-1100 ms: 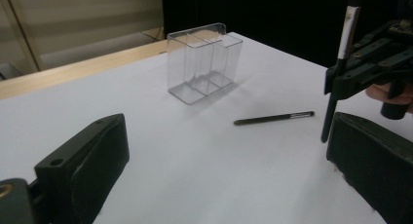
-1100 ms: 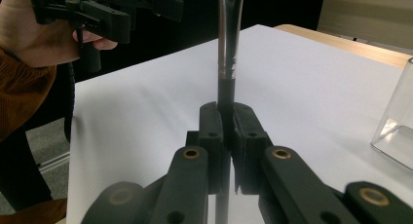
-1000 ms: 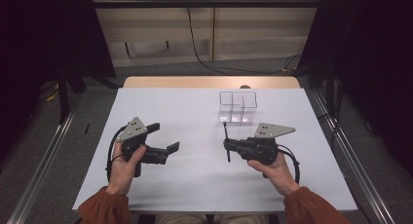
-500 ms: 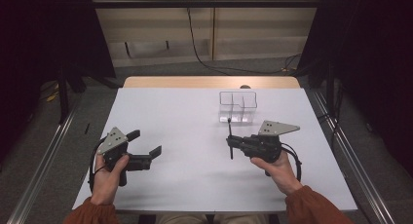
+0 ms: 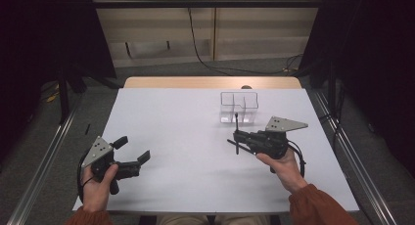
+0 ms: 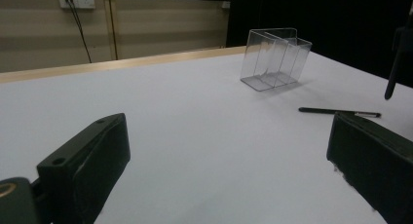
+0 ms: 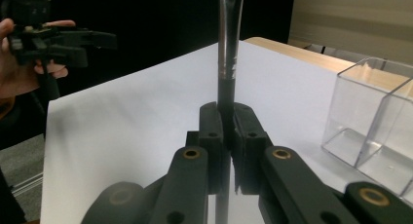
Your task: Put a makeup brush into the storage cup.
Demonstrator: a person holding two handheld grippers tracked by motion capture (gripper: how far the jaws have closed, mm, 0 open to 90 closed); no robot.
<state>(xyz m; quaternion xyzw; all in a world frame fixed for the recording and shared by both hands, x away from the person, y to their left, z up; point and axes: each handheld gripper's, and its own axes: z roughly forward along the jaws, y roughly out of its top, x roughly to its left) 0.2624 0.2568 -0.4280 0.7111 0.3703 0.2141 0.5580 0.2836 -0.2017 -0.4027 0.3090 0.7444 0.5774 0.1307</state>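
My right gripper (image 5: 237, 136) is shut on a pen (image 5: 236, 123) with a black grip and a silvery barrel. In the right gripper view the pen (image 7: 229, 58) stands upright between the closed jaws of my right gripper (image 7: 226, 131). Just beyond it stands a clear divided plastic box (image 5: 239, 107), also seen as the box (image 7: 375, 126) and the box (image 6: 275, 58). My left gripper (image 5: 133, 149) hovers open and empty at the near left of the white table (image 5: 186, 117). A second thin dark pen (image 6: 341, 112) lies flat on the table near the right gripper.
The table's wooden far edge (image 5: 210, 82) runs behind the box. Metal rails (image 5: 44, 161) flank the table on both sides. A person's hand holding the left gripper (image 7: 63, 39) appears far off in the right gripper view. Cables hang on the back wall (image 5: 195, 34).
My left gripper has moved left and nearer, toward the table's near left corner, still open. The right gripper with the pen has barely moved.
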